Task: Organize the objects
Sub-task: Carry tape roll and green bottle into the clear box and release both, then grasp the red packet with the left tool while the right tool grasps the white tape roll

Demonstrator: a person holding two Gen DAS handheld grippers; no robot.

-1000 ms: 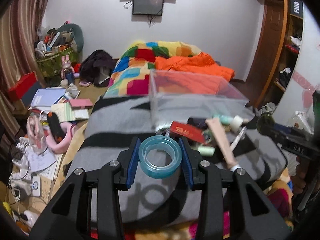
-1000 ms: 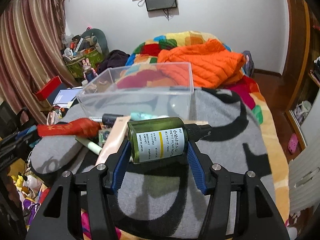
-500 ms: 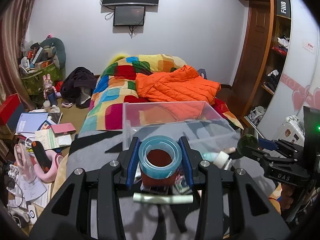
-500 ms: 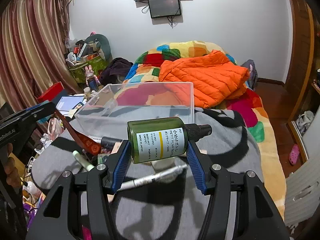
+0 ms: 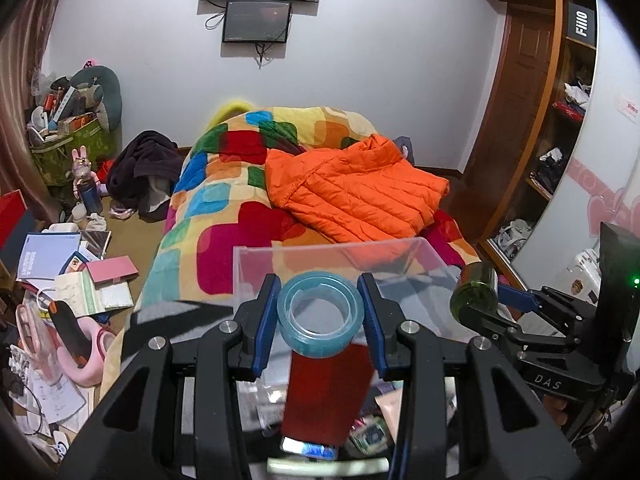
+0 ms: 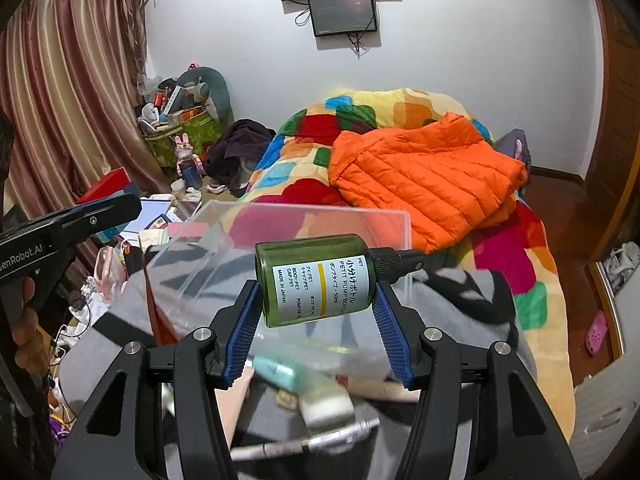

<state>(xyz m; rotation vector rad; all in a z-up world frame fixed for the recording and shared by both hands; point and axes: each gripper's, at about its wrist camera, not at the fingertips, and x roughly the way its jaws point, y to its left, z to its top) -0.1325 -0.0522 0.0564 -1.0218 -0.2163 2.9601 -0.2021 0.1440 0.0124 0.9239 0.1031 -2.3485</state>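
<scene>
My left gripper (image 5: 320,318) is shut on a blue roll of tape (image 5: 320,312) and holds it in the air just before the near wall of a clear plastic bin (image 5: 256,272). A red strip (image 5: 326,392) hangs under the roll. My right gripper (image 6: 316,306) is shut on a green pump bottle (image 6: 316,280) with a white label, lying sideways, above the bin's (image 6: 280,220) near edge. The bottle also shows in the left wrist view (image 5: 474,300) at the right. Tubes and pens (image 6: 320,400) lie on the grey blanket (image 6: 460,320) below.
The bin sits on a bed with a colourful quilt (image 5: 224,200) and an orange jacket (image 5: 360,192). Books, papers and a pink object (image 5: 80,280) clutter the floor at left. A wooden shelf (image 5: 560,140) stands at right.
Both grippers have risen and moved forward toward the bin with their loads. The loose items on the blanket have dropped below the fingers.
</scene>
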